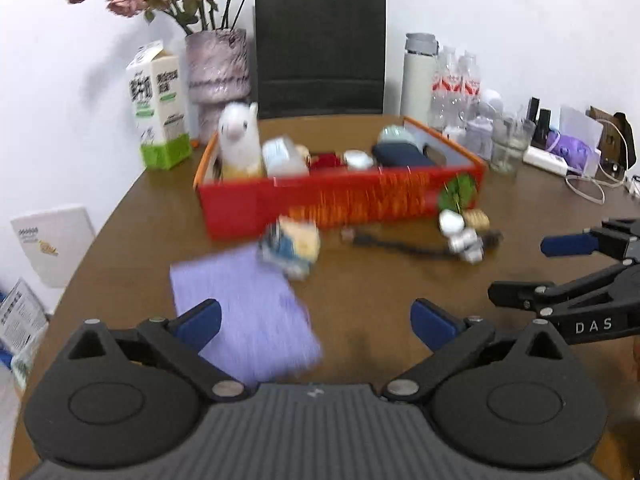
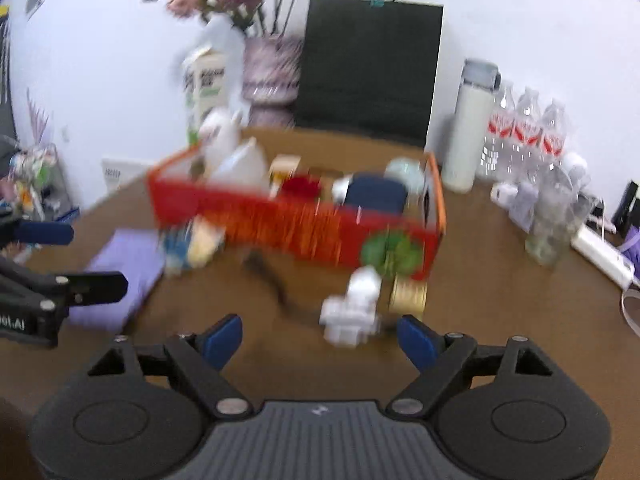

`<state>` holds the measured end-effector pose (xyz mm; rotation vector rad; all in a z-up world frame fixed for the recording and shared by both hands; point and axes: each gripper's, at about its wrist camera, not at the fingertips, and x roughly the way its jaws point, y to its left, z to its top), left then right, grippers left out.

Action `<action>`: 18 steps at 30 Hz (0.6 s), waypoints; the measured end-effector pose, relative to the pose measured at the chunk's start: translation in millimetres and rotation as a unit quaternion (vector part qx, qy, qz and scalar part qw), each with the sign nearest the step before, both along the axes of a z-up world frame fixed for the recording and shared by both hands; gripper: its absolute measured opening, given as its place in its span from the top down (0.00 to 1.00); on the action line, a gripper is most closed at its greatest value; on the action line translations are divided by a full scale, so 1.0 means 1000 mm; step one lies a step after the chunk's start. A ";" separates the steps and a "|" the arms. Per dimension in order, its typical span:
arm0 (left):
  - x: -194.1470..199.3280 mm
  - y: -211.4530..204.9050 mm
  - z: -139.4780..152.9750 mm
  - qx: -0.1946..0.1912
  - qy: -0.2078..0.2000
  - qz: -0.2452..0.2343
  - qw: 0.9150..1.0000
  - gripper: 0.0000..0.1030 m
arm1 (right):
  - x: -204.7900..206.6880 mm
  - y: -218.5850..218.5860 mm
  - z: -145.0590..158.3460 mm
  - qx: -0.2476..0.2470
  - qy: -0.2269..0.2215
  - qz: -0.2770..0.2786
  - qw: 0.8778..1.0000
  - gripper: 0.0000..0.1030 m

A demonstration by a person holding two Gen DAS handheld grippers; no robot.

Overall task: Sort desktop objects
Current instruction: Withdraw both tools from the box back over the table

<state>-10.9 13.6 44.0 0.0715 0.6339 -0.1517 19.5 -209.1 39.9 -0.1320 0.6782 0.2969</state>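
I'd say we're well along: red box (image 1: 340,200) mid-desk (image 1: 400,292) already packed; purple notebook (image 1: 248,312), white figure (image 2: 352,308) and black cable (image 1: 400,246) still loose; left tongs (image 1: 316,322) and right tongs (image 2: 320,338) both spread wide, empty.

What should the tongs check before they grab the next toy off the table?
1. Left tongs open, holding nothing: ok.
2. Right tongs open, holding nothing: ok.
3. White robot toy close in front of right tongs: ok.
4. Purple notebook partly between left tongs' fingers: ok.
5. Red box has a free spot: cannot tell, already crowded.
6. Black cable clear of the robot toy: not ok, appears touching.
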 end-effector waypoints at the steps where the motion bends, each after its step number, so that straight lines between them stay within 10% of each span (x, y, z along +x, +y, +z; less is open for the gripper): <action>1: -0.010 -0.001 -0.004 -0.002 -0.003 0.001 1.000 0.00 | -0.011 -0.003 -0.007 0.013 0.008 -0.005 1.000 0.18; 18: -0.045 -0.006 -0.048 0.000 0.018 0.049 0.999 0.00 | -0.076 -0.012 -0.038 0.034 -0.003 -0.032 0.999 0.18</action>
